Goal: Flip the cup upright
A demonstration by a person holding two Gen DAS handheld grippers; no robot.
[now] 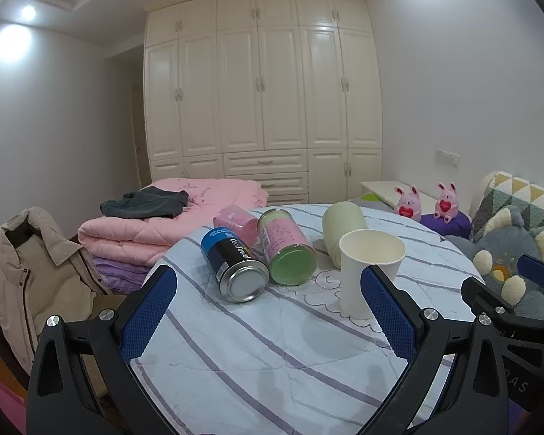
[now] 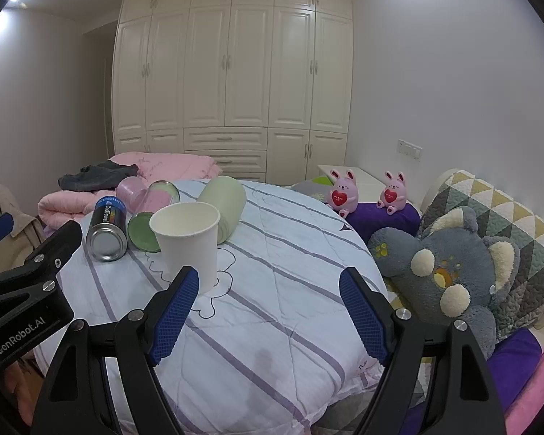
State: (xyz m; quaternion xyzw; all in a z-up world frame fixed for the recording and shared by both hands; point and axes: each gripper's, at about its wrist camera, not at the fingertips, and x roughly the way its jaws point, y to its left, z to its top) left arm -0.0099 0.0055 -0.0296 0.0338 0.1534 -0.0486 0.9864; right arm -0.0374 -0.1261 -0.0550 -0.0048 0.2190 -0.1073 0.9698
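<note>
A white paper cup stands upright, mouth up, on the striped cloth of the round table. It also shows in the right wrist view. My left gripper is open and empty, its right finger just in front of the cup. My right gripper is open and empty, its left finger near the cup's base, not touching it.
Behind the cup lie a blue-black can, a green-lidded jar, a pink cup and a pale green cup. A folded pink quilt lies at left. Plush toys lie at right, by the table edge.
</note>
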